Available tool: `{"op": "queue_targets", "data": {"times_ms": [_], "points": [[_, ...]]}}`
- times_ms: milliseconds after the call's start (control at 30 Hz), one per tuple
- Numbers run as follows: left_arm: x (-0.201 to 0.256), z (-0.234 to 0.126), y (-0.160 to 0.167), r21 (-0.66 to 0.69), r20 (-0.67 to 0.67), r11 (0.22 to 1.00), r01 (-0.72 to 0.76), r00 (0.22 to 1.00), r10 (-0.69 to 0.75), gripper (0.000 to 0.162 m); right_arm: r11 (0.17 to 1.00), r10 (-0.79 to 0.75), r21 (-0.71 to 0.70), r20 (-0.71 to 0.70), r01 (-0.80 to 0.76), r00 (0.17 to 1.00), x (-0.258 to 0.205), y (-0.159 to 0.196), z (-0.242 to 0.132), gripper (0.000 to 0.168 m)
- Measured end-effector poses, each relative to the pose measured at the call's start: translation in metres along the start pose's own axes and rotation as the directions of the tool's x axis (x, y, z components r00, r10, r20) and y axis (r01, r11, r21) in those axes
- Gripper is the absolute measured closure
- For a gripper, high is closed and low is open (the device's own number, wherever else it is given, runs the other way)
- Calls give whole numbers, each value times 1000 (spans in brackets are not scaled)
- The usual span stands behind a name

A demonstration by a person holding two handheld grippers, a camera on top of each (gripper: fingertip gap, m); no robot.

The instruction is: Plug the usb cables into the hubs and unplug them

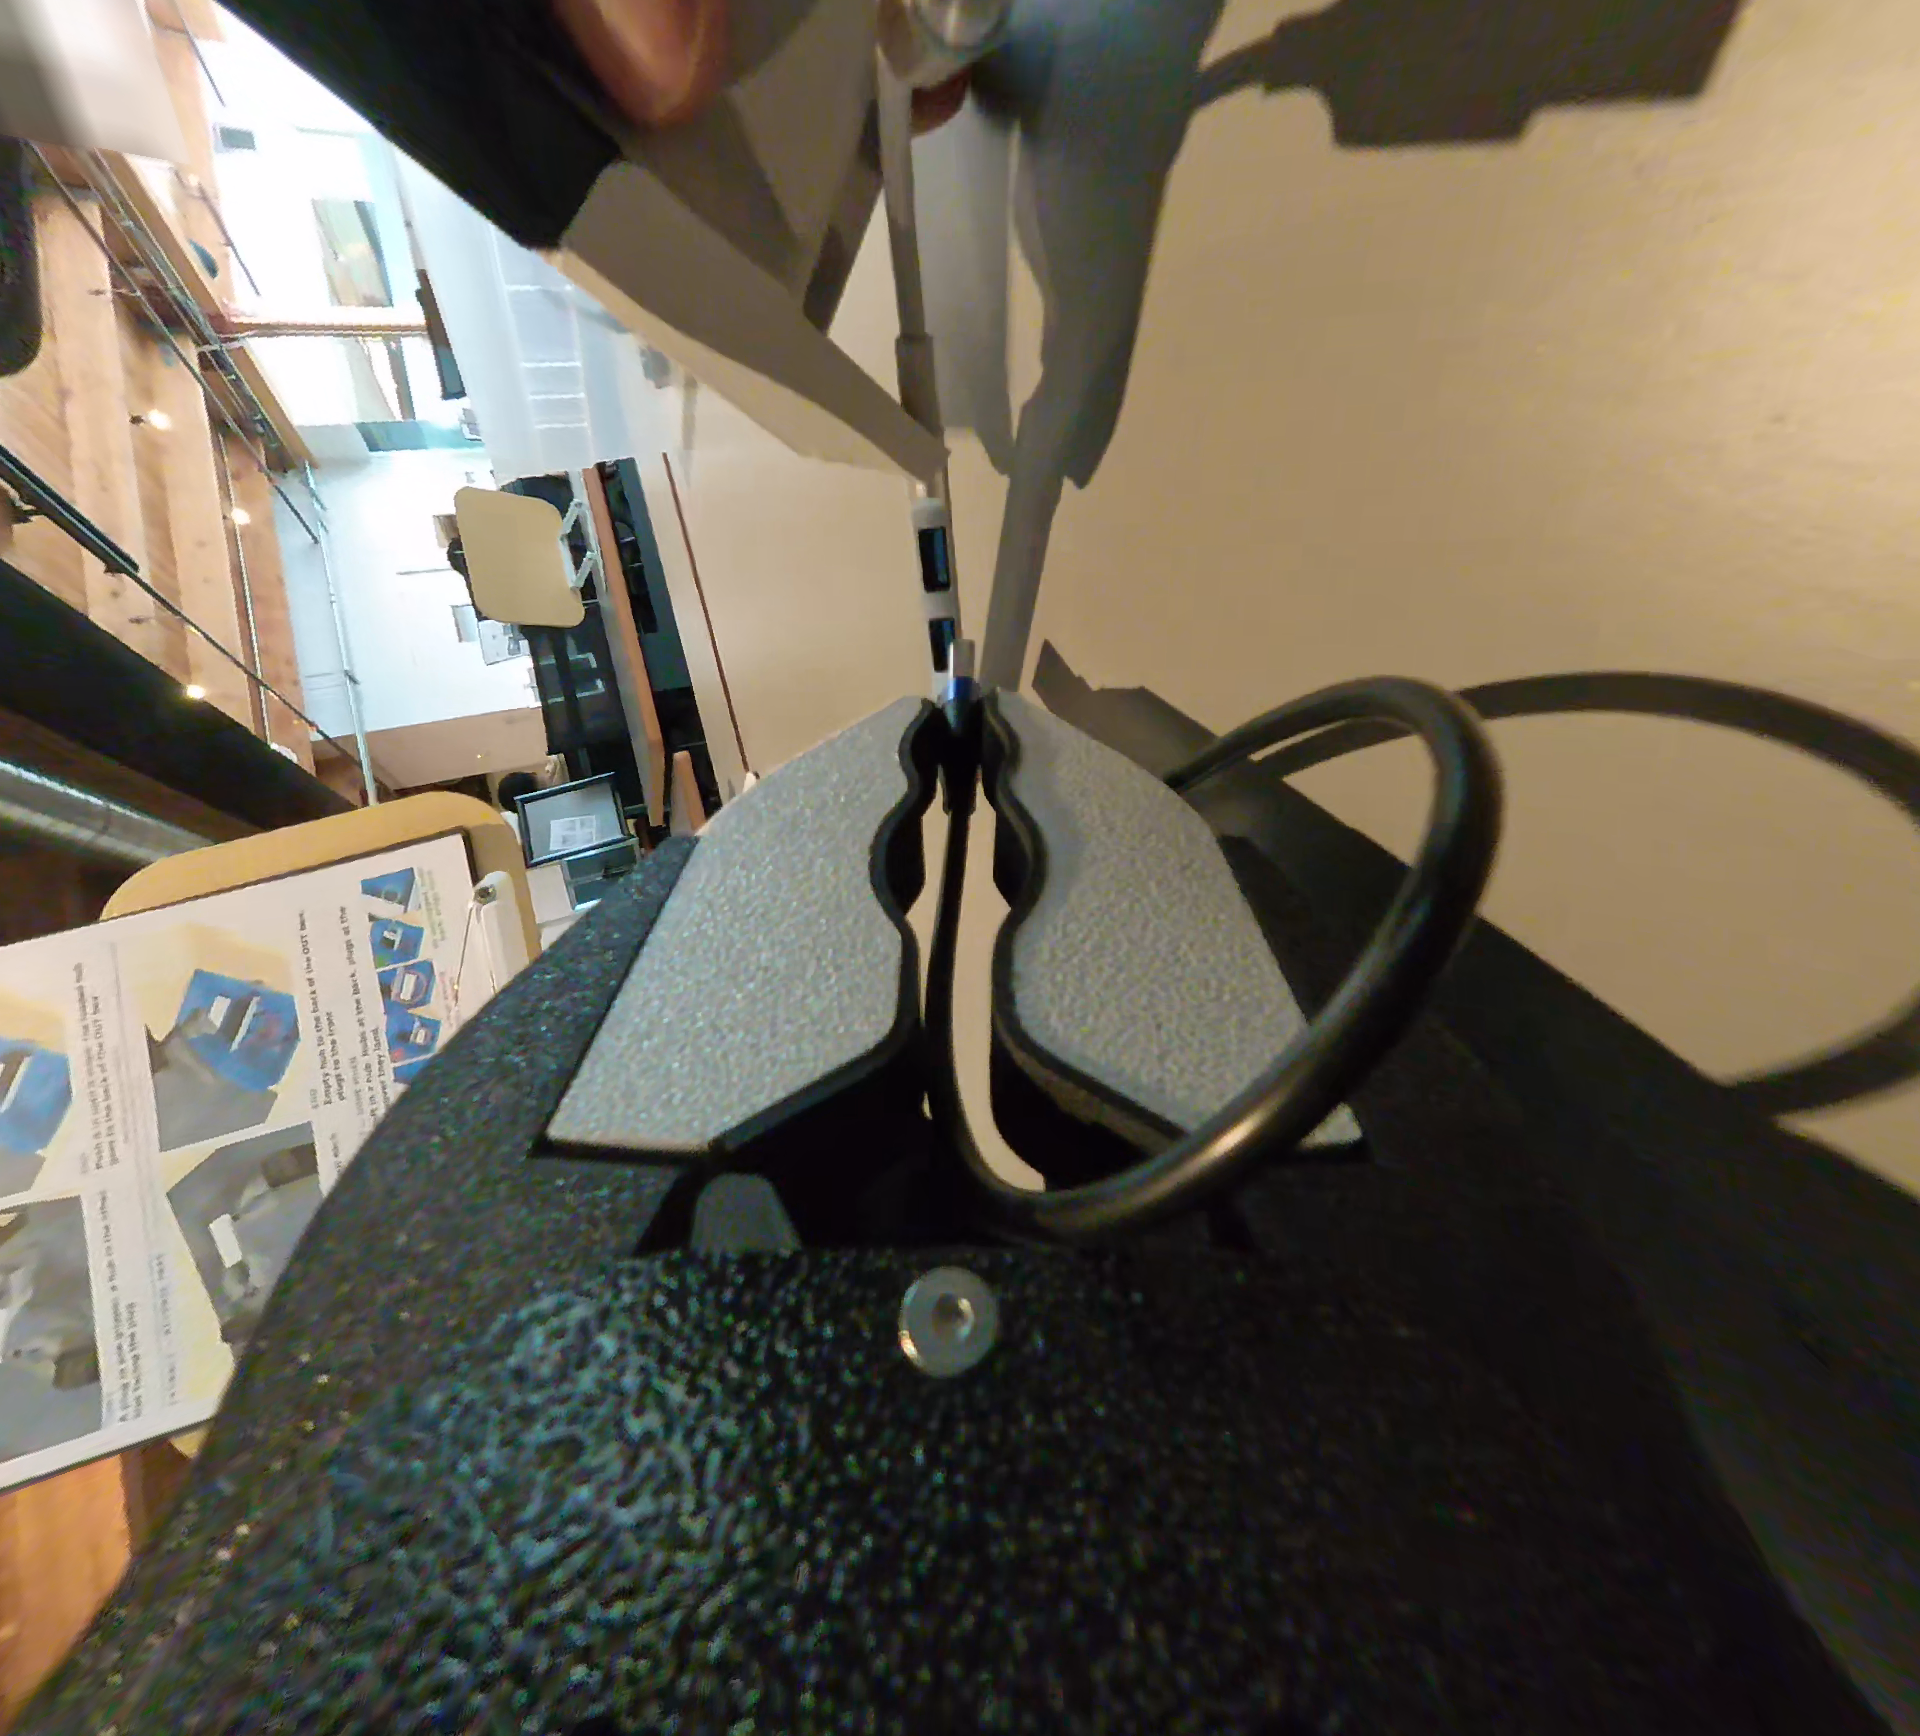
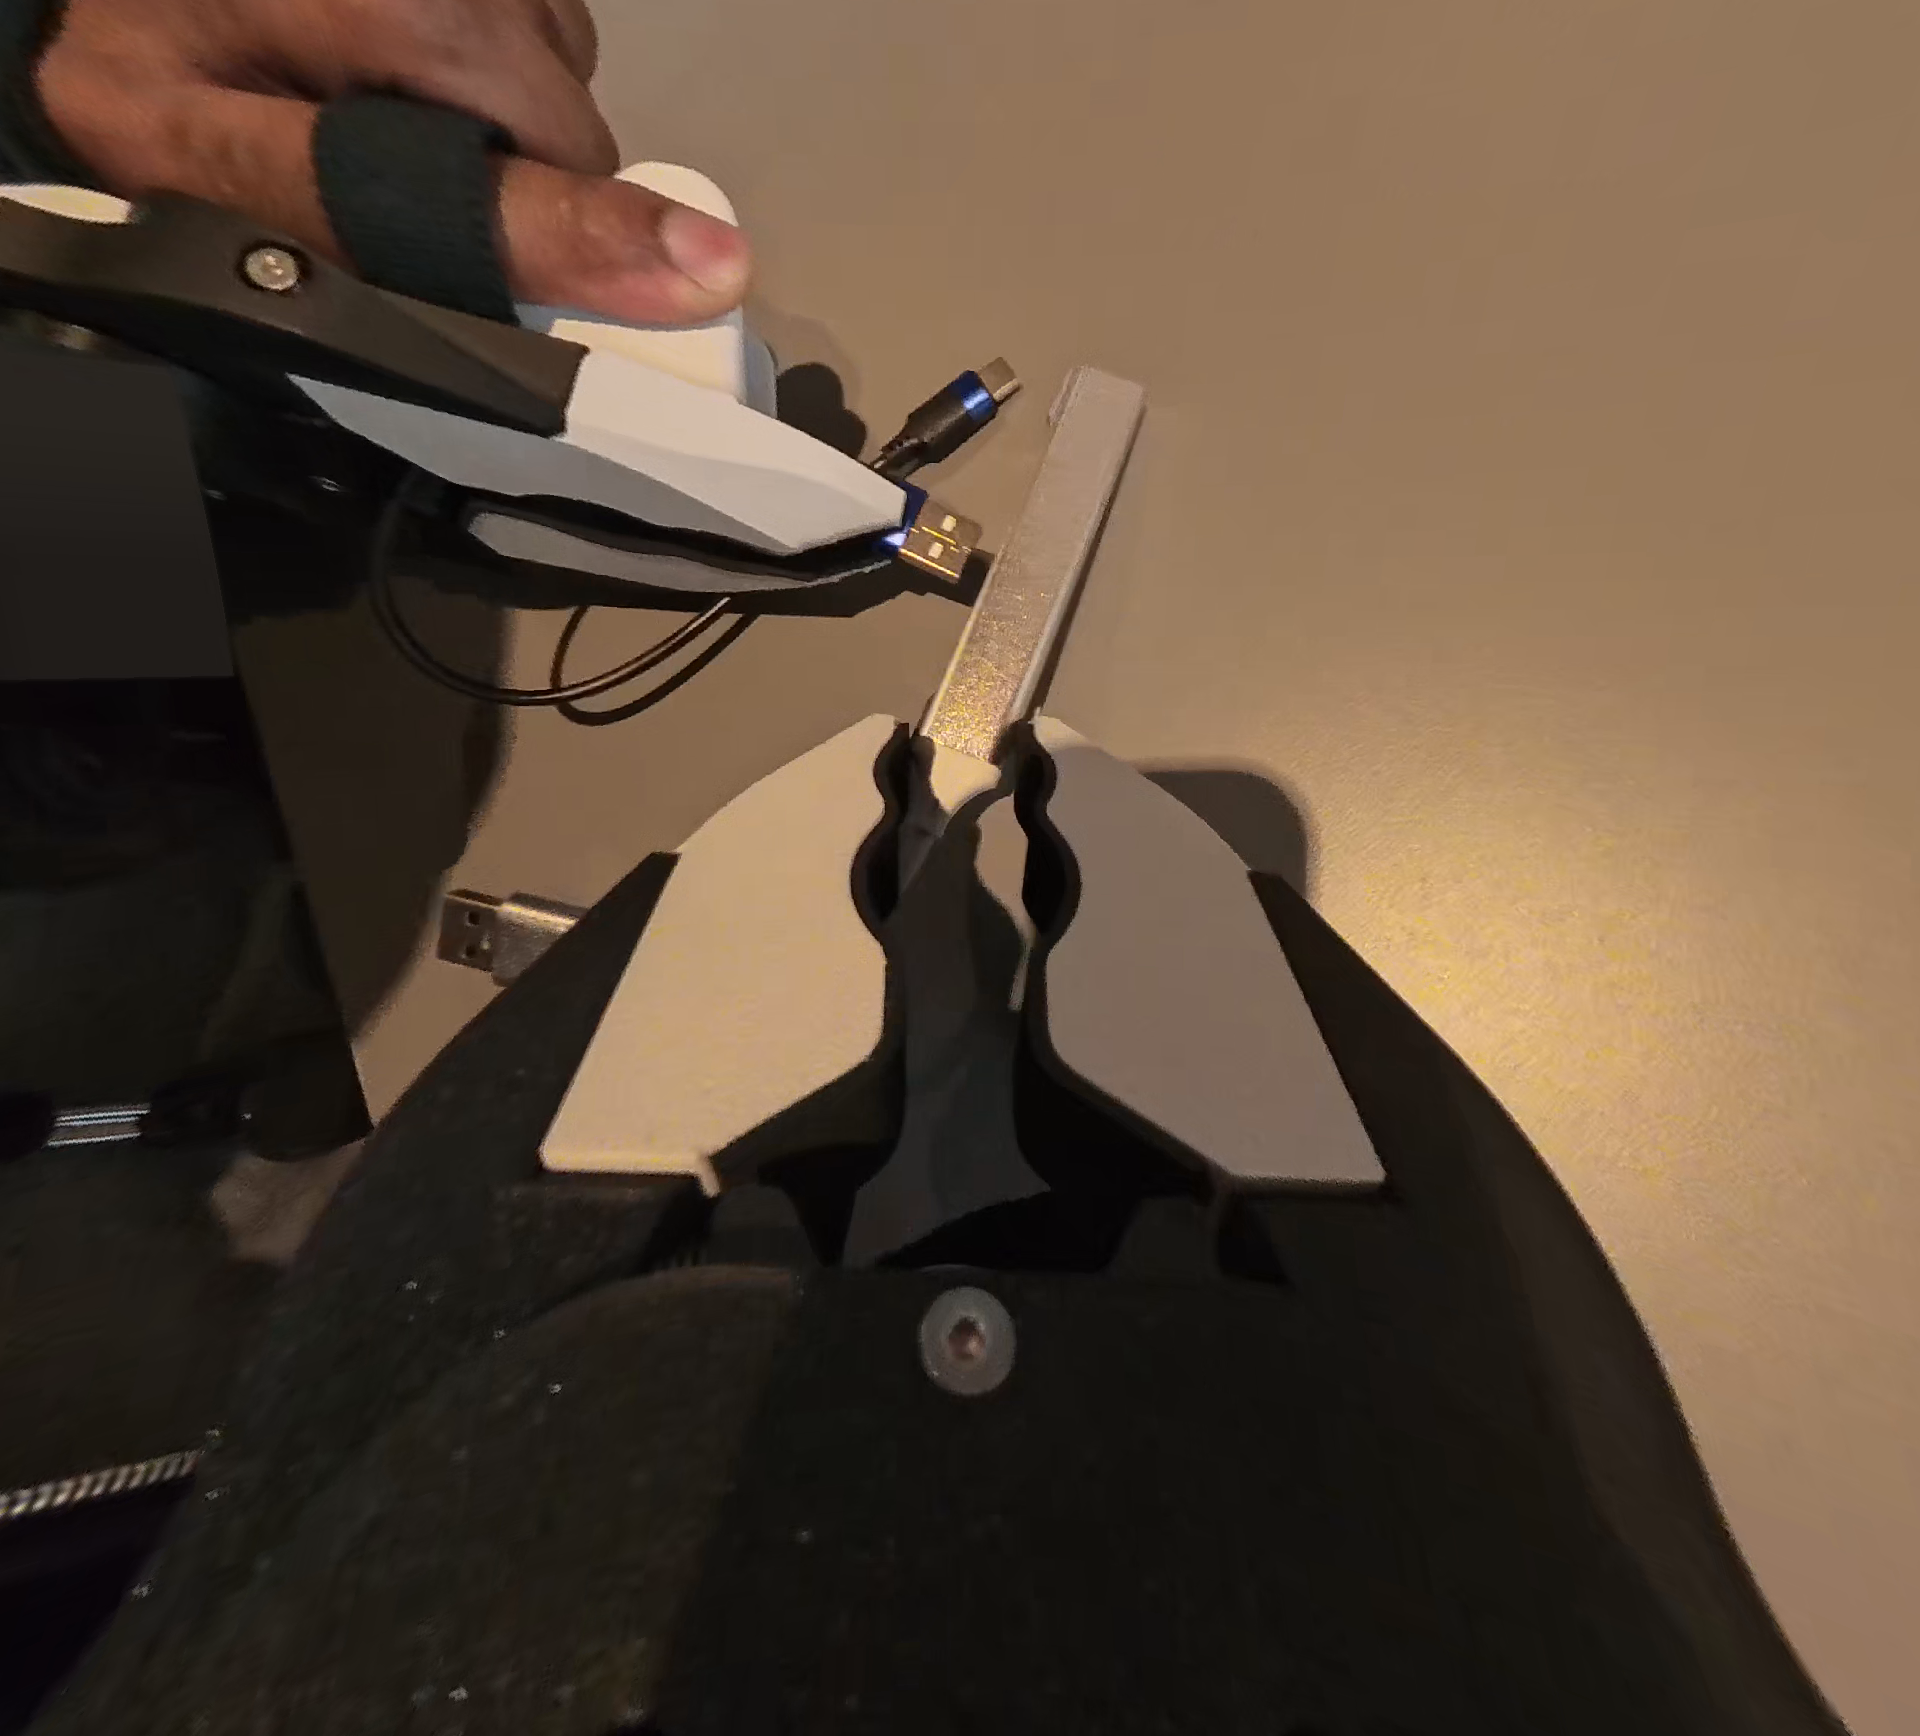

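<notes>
Your hub [image 2: 1039, 564] runs long-axis straight out from your right tongs [image 2: 961, 736], which pinch its near end; its far tip points away over the worktop [image 2: 1455, 336]. Your left tongs [image 2: 914, 533] are pressed together on the plug [image 2: 940, 548], whose metal end faces the hub's side, just short of it or perhaps touching. The left wrist view shows your left tongs [image 1: 961, 710], the hub's [image 1: 935, 564] dark ports and the cable [image 1: 1351, 959] looping; only the right one shows the cable's spare small plug [image 2: 982, 393] and a loose silver plug [image 2: 499, 933].
</notes>
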State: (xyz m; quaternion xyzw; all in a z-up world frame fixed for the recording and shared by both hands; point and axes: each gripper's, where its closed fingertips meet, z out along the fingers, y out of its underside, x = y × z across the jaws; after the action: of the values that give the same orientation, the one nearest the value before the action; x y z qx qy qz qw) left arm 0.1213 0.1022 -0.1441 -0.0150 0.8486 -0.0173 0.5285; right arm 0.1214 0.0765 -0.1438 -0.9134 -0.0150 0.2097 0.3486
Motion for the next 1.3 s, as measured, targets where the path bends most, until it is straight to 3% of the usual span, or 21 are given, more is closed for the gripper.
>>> {"op": "queue_targets", "data": {"times_ms": [500,800,1300], "points": [[-2,0,2,21,0,999,47,999,-47,154,996,-85,6,70,85,994,-4,-2,1,149],[1,-3,2,45,-13,999,4,1000,-4,154,974,-226,-4,90,227,970,-10,0,4,148],[6,-19,-3,175,-39,984,-10,999,17,154,982,-182,6,260,187,948,-33,8,-1,144]]}}
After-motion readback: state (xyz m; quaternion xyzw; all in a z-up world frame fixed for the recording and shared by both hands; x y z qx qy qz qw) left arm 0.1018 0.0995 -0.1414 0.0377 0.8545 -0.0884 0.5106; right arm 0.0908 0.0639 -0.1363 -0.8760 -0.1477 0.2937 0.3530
